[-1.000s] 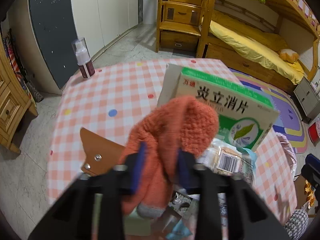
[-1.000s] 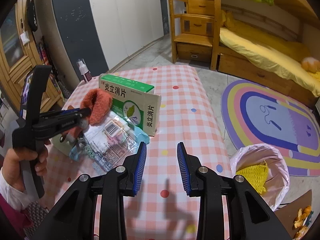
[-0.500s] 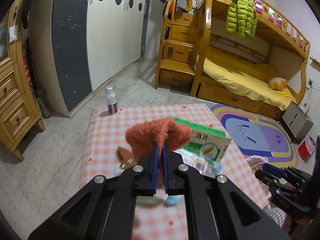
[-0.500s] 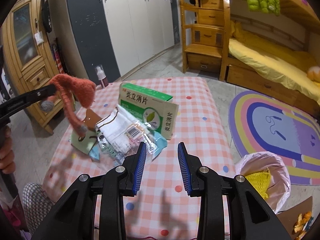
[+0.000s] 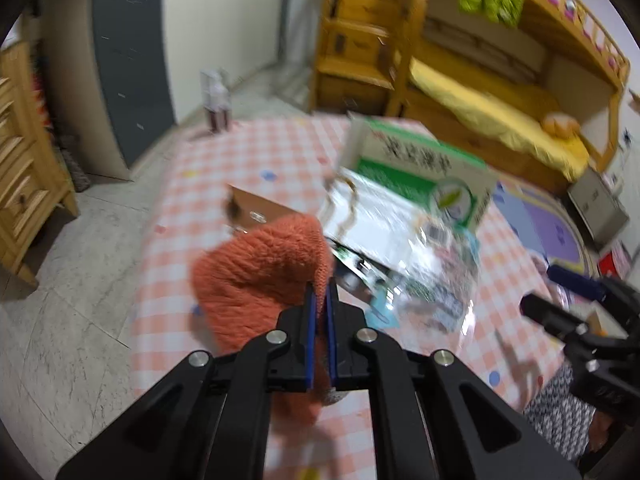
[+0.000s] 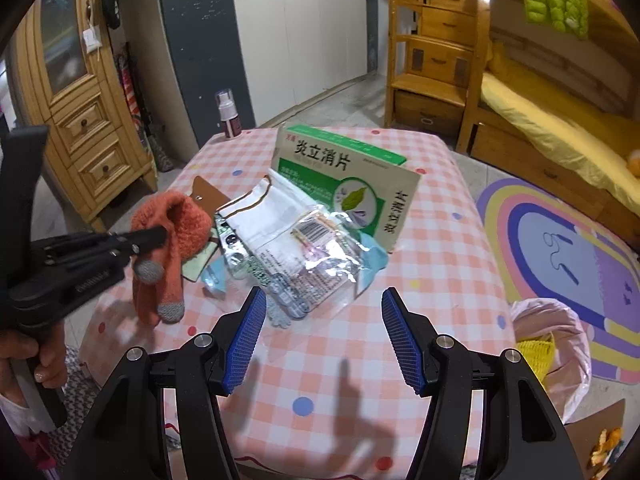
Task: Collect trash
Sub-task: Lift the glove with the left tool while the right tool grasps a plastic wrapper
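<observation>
My left gripper (image 5: 320,308) is shut on a fuzzy orange glove (image 5: 260,276), which hangs from it above the table's left side (image 6: 180,220) with its grey fingertips down. My right gripper (image 6: 322,300) hovers over the pink checked table (image 6: 440,248); its jaws are opening with nothing between them. Just beyond it lies a pile of clear plastic wrappers (image 6: 296,248) against a green-and-white medicine box (image 6: 344,176). A brown leather piece (image 6: 208,196) lies behind the glove.
A spray bottle (image 6: 228,116) stands at the table's far left corner. A pink trash bag (image 6: 552,344) holding yellow netting sits on the floor right of the table. A wooden cabinet (image 6: 84,120) is at left, a bunk bed (image 6: 540,112) behind. A hand (image 6: 24,360) holds the left gripper.
The left gripper shut on the orange glove, lifted it off the pile and carried it toward the table's left side. The right gripper's jaws spread much wider.
</observation>
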Demonstrator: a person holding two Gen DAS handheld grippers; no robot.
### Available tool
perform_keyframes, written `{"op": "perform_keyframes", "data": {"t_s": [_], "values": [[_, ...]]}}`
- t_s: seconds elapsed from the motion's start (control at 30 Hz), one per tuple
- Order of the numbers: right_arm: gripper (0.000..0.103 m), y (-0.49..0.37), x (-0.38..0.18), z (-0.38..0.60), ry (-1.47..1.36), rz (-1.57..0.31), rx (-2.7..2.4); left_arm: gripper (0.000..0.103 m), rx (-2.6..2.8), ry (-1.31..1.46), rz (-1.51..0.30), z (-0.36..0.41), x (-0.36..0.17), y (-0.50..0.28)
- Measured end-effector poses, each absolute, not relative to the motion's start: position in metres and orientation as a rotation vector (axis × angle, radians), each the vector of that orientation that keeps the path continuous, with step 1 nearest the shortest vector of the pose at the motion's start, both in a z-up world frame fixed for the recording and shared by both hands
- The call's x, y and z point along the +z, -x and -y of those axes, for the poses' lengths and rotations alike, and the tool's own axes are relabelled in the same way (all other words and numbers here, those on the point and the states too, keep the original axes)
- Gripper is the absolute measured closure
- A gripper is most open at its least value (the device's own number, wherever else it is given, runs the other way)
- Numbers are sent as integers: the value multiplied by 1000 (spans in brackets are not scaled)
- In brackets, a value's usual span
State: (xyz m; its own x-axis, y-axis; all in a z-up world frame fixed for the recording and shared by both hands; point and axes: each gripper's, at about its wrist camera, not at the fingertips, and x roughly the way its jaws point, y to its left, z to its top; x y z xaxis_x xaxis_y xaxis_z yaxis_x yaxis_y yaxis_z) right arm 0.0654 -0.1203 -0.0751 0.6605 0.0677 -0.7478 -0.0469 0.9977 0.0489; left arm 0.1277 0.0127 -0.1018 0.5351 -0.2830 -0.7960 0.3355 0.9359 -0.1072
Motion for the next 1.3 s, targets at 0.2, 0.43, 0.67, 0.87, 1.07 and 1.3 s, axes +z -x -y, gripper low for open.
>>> {"op": "perform_keyframes", "data": {"t_s": [0.2,0.43,0.67,0.87,1.07,1.3], "values": [[42,-56,-76,154,-68,-849,-3,100,-562,-87,-977,18,-100,-101],[42,-48,-80,182,-118,-851,-57,100,-734,-59,-995,43,-94,-70],[33,-45,-83,181,-112,-857,-52,100,-598,-93,-906,28,-74,-69],[19,-60,-101,144,-62,-881,8,100,-434,-76,-867,-5,-71,-84],[16,-85,-124,124,-28,-905,-1,100,-373,-88,-891,-20,-90,-93],[25,-98,-138,141,-108,-929,8,100,-353,-108,-907,-19,-103,-100]]}}
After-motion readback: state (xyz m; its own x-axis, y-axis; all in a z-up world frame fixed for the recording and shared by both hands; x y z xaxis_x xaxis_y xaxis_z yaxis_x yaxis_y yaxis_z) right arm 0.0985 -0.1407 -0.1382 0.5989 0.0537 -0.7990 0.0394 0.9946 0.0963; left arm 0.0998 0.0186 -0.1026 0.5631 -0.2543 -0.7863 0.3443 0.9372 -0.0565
